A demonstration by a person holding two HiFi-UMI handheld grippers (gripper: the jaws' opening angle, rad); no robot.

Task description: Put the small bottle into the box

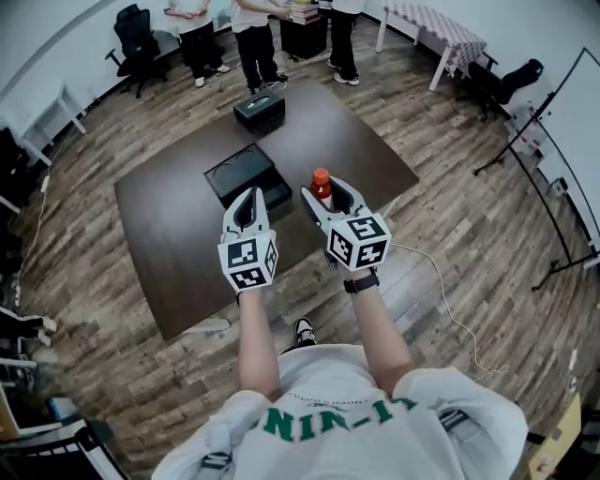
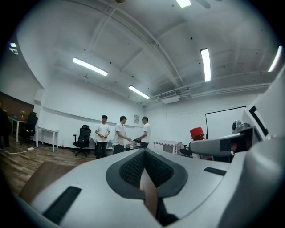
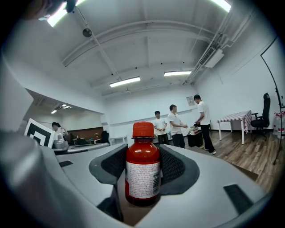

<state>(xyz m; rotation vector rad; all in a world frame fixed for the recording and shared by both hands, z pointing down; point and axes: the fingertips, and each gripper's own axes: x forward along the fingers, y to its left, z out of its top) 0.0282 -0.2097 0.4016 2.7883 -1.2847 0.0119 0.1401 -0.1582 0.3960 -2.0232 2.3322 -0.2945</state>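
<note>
A small red bottle (image 1: 322, 180) with a red cap and a white label stands upright between the pads of my right gripper (image 1: 323, 193), which is shut on it. The right gripper view shows the bottle (image 3: 142, 171) filling the gap between the ribbed pads (image 3: 114, 163). My left gripper (image 1: 249, 197) hovers just to the left, its jaws shut with nothing in them (image 2: 143, 168). The open black box (image 1: 239, 169) lies on the dark brown table (image 1: 169, 225), just beyond the left gripper and to the left of the bottle.
A second, closed black box (image 1: 260, 108) sits at the table's far edge. Three people (image 1: 253, 37) stand beyond it by a stack of books. An office chair (image 1: 136, 37), a checked-cloth table (image 1: 441, 28) and stands (image 1: 553, 187) ring the room. A cable (image 1: 441, 300) runs on the floor.
</note>
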